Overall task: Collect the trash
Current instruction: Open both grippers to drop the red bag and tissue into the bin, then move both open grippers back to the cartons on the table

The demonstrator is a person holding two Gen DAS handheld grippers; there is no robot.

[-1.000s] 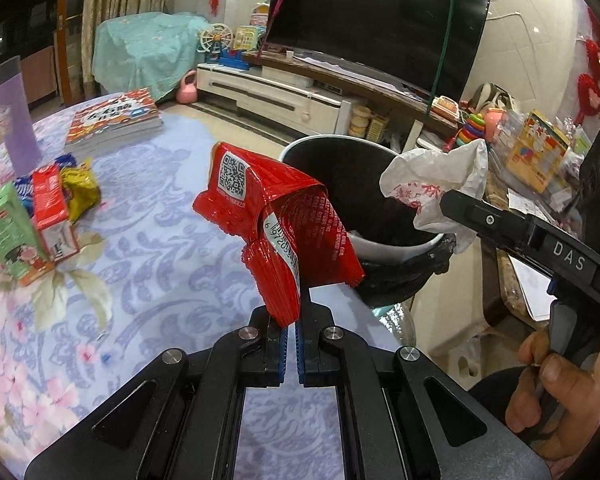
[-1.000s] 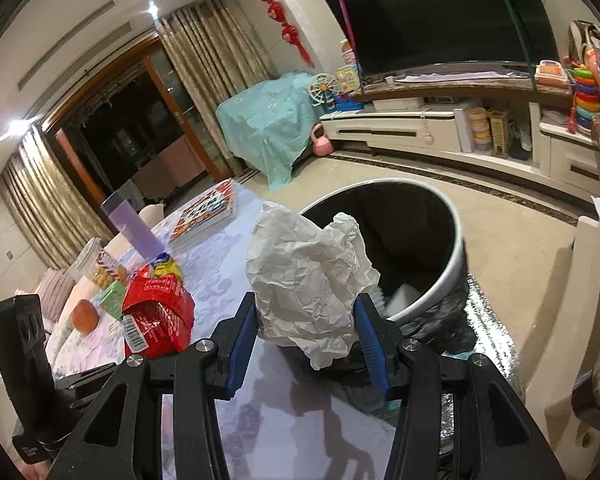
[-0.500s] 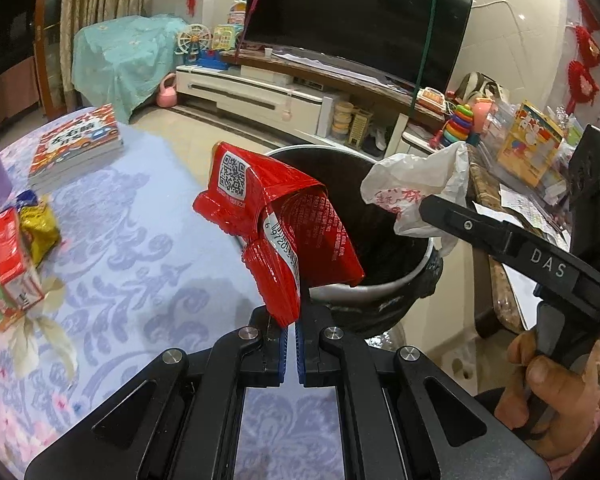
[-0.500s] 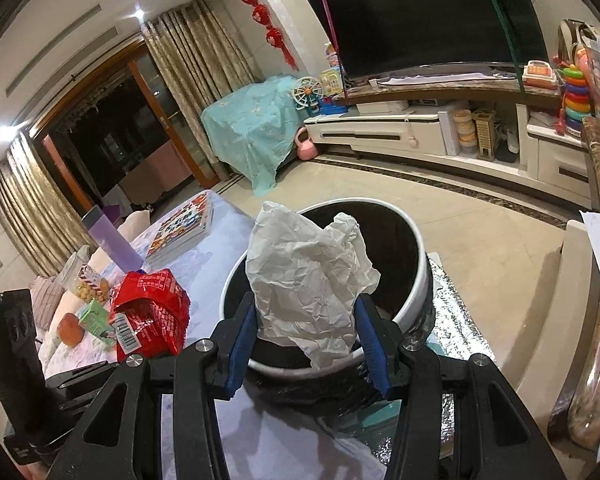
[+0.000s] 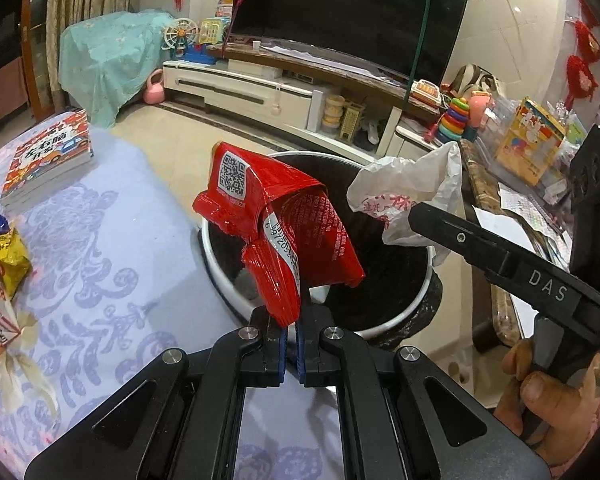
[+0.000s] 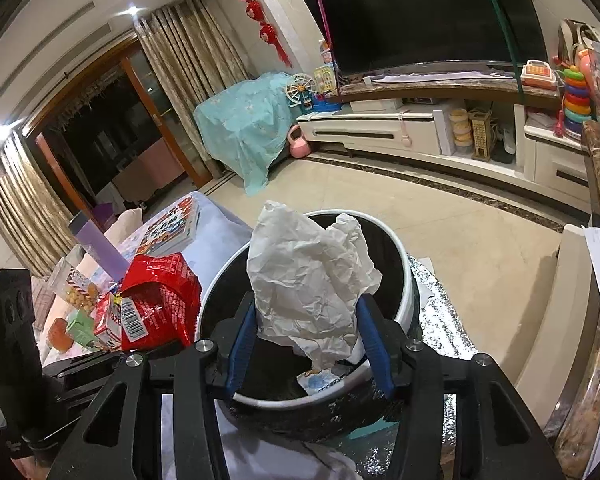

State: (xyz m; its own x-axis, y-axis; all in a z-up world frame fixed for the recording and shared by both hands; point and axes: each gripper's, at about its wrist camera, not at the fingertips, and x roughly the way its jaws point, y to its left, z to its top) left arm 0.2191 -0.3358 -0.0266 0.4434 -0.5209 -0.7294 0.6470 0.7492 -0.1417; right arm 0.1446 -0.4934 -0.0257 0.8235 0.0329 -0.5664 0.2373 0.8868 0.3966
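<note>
Where the left wrist view looks forward, the left gripper (image 5: pixel 291 334) has its fingers pressed together on the lower corner of a red wrapper (image 5: pixel 278 236), which bears a QR code and a barcode strip; its fine print is too small to read. That wrapper hangs over the near rim of the trash bin (image 5: pixel 420 300), just past the tabletop (image 5: pixel 112 264) edge, with the bin mouth unobstructed beneath. "DAS" is printed on the right gripper (image 5: pixel 456 224) arm, whose white crumpled bag (image 5: pixel 410 196) shows faint red characters. In the right wrist view, the right gripper (image 6: pixel 309 332) fingers (image 6: pixel 242 332) stand about half apart and bear on both flanks of the white crumpled bag (image 6: pixel 308 276), held directly above the trash bin (image 6: pixel 406 300) opening. The red wrapper (image 6: pixel 160 300) sits left of the rim.
</note>
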